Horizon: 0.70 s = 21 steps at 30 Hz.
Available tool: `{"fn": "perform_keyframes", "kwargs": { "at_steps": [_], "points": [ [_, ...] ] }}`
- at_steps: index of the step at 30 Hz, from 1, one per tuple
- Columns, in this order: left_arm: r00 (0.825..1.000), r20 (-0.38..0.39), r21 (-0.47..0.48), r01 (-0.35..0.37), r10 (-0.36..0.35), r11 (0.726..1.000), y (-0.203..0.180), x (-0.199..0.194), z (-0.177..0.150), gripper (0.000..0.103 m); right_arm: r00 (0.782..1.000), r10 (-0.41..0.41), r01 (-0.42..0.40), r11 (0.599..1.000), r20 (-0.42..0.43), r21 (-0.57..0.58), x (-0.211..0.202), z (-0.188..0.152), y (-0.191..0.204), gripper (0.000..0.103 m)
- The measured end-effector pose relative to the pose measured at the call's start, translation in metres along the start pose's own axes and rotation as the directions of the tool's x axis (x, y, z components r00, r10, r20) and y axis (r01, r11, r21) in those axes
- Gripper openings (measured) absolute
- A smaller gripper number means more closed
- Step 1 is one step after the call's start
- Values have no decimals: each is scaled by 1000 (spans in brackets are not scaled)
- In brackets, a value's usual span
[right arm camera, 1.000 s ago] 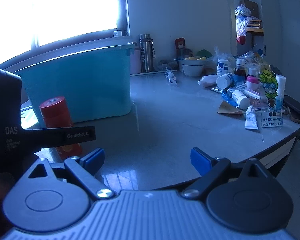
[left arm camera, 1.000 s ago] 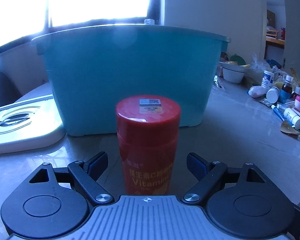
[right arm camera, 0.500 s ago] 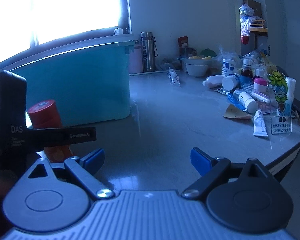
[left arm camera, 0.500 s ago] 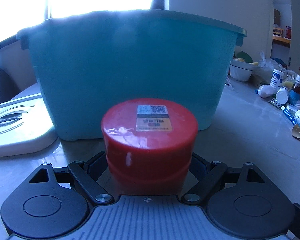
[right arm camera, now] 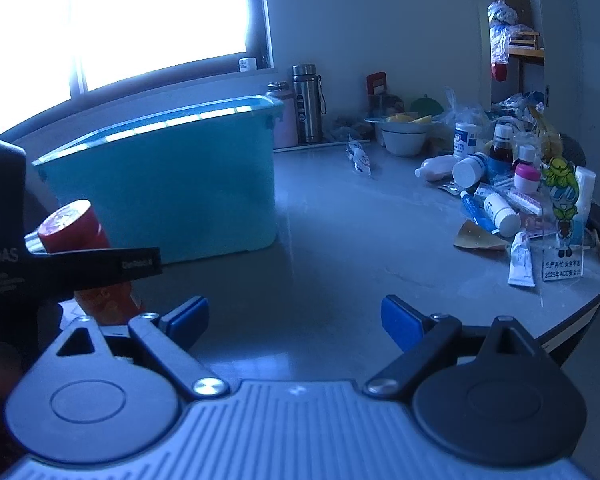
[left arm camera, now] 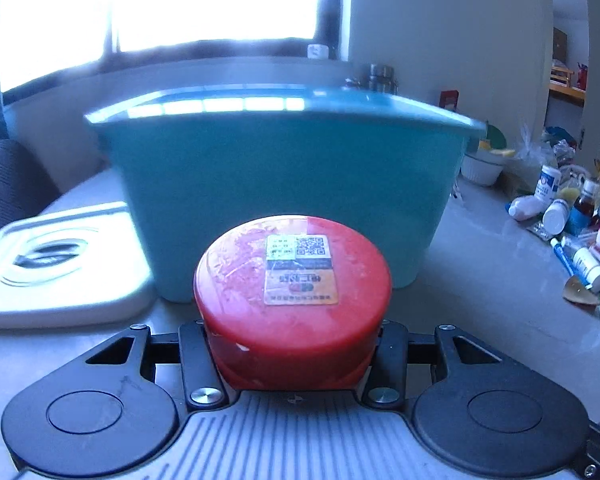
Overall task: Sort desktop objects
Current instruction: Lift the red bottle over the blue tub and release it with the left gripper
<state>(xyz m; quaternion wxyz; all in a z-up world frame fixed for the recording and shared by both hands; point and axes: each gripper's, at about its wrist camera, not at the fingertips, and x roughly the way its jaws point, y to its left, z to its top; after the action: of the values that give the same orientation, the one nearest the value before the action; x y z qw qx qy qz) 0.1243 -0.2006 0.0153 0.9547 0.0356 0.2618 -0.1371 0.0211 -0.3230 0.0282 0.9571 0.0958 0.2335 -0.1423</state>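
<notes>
left gripper (left arm camera: 292, 344) jaws clamped on the red bottle (left arm camera: 293, 304), held in front of the teal bin (left arm camera: 284, 184); bottle's long axis near upright, cap end tipped back toward the cam; right gripper (right arm camera: 296, 316) jaws wide apart, nothing btwn them, over the table (right arm camera: 340, 232).

Right gripper (right arm camera: 296, 316) jaws wide apart, nothing between them, over bare grey table (right arm camera: 340, 240). At 9 o'clock, left gripper (right arm camera: 72, 268) clamps a tilted red bottle (right arm camera: 74, 226). Teal bin (right arm camera: 160, 184) at 10–11 o'clock, steel flask (right arm camera: 307, 102) at 12. Clutter of medicine bottles and tubes (right arm camera: 496, 192) at 2–3 o'clock.
</notes>
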Motion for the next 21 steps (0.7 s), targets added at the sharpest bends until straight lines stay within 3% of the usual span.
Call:
{"fn": "perform_keyframes", "kwargs": {
  "at_steps": [5,11,21],
  "points": [
    [1000,-5,-10,-12,12,1000,12,-41,22,48,1000,17,-17,1000,5,-6,-33,20,13,93],
    [998,47,-12,-28,29,1000,29,-88,50,49,998,44,-43,999,36,-11,-58,42,26,93],
    [991,121,-26,-48,51,998,37,-117,97,49,993,70,-69,997,93,-21,-72,64,38,93]
  ]
}}
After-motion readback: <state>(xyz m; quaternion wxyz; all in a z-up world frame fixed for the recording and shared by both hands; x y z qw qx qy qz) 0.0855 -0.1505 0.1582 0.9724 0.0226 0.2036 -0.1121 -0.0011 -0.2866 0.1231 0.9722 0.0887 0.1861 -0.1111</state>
